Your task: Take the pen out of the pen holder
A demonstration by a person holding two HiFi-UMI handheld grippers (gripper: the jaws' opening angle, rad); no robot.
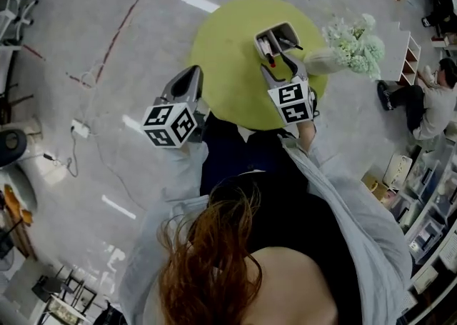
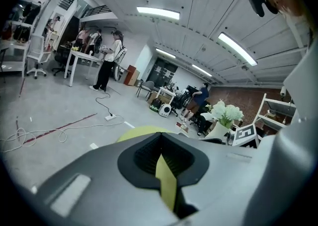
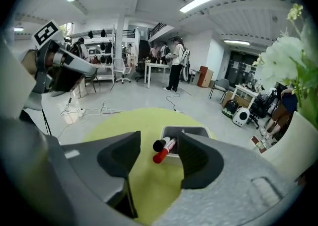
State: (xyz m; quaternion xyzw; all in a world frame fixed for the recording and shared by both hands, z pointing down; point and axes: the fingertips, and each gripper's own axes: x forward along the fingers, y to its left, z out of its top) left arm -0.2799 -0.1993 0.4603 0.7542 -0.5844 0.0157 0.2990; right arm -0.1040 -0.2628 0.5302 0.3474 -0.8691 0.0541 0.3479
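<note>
A grey pen holder (image 1: pixel 282 31) stands on the far side of a round yellow-green table (image 1: pixel 228 66). A red-capped pen (image 3: pixel 164 151) and a black-capped pen (image 3: pixel 160 144) lean out of the pen holder (image 3: pixel 191 131) towards me. My right gripper (image 3: pixel 159 139) is open just short of them; both caps show in the gap and neither pad touches them. In the head view the right gripper (image 1: pixel 278 66) points down at the holder's near side. My left gripper (image 1: pixel 189 77) hovers at the table's left edge with its jaws together and nothing in them. In its own view the left gripper (image 2: pixel 160 138) shows only a sliver of table.
A white vase of pale flowers (image 1: pixel 353 48) stands at the table's right edge, close beside the holder. A person sits on the floor (image 1: pixel 428 102) to the right, near shelving. Cables and a power strip (image 1: pixel 78 131) lie on the floor at left.
</note>
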